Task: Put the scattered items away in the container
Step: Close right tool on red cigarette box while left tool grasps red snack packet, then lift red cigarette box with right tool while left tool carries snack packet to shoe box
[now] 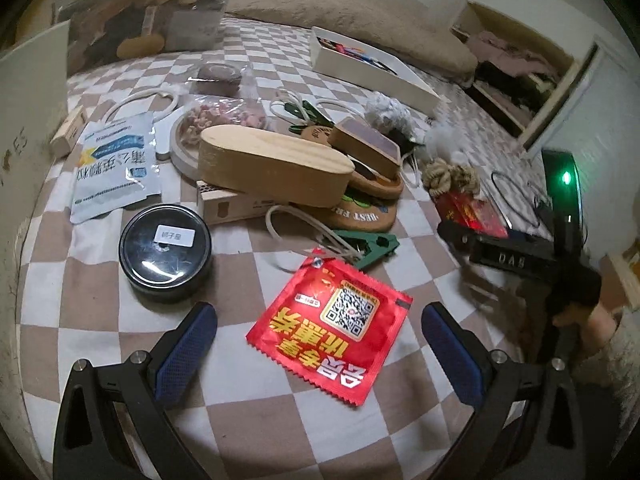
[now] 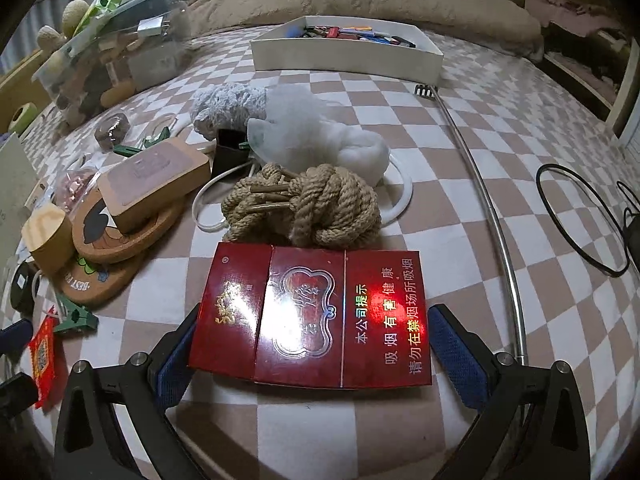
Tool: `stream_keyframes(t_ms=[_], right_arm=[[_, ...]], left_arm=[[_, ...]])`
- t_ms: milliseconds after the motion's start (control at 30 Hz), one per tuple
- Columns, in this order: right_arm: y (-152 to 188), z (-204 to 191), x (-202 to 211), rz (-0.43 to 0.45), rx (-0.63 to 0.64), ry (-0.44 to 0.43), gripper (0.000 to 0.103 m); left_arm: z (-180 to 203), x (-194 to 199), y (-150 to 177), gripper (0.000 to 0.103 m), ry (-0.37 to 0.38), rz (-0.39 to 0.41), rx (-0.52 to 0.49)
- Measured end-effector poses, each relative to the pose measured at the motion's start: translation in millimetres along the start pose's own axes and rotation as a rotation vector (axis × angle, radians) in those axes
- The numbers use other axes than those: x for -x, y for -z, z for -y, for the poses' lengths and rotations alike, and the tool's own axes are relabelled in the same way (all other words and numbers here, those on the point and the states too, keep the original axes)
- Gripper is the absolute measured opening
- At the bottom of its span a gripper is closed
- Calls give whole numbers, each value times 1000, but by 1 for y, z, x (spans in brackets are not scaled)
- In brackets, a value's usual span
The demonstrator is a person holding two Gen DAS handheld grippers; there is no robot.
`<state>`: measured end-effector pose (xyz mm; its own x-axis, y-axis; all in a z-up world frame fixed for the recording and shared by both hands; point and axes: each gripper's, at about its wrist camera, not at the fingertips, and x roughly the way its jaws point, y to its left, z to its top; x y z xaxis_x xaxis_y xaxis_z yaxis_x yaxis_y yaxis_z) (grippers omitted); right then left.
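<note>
In the left wrist view a red sachet (image 1: 332, 328) with a QR code lies flat on the checkered bedspread between the fingers of my left gripper (image 1: 320, 336), which stands open and apart from it. The right wrist view shows my right gripper (image 2: 312, 344) with a pad against each side of a dark red cigarette box (image 2: 308, 316). That same gripper (image 1: 500, 248) shows blurred at the right with the box (image 1: 472, 210). The white container (image 2: 348, 60) (image 1: 372, 76) sits at the back, with several small items in it.
Clutter fills the middle: a jute rope bundle (image 2: 304, 208), white netting (image 2: 320, 132), an oval wooden box (image 1: 276, 168), cork coasters (image 1: 368, 212), a black round tin (image 1: 165, 250), a blue-white packet (image 1: 112, 168). A metal rod (image 2: 488, 200) and black cable (image 2: 576, 220) lie to the right.
</note>
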<state>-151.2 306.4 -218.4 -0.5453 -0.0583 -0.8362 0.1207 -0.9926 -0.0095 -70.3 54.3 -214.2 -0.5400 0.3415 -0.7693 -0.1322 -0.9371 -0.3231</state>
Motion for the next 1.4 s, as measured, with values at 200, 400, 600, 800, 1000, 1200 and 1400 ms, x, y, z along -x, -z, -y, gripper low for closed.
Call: stream_keyframes(t_ms=[200, 400, 600, 800, 1000, 1200, 1400], right_arm=[[-1, 0, 0, -20, 5, -11, 103], [0, 3, 5, -17, 9, -23, 94], [-1, -2, 6, -23, 47, 2, 91], [-1, -5, 12, -4, 73, 18, 90], [-2, -12, 21, 32, 127, 62, 90], [-2, -6, 30, 76, 106, 71, 90], [-2, 0, 44, 136, 77, 62, 90]], left_arm=[[15, -6, 8, 95, -77, -7, -155], [13, -9, 6, 76, -107, 9, -199], [16, -6, 5, 64, -91, 23, -200], [17, 0, 5, 51, -84, 31, -186], [23, 6, 12, 43, -76, 20, -218], [25, 12, 17, 39, -57, 16, -224], [26, 22, 16, 37, -44, 41, -213]])
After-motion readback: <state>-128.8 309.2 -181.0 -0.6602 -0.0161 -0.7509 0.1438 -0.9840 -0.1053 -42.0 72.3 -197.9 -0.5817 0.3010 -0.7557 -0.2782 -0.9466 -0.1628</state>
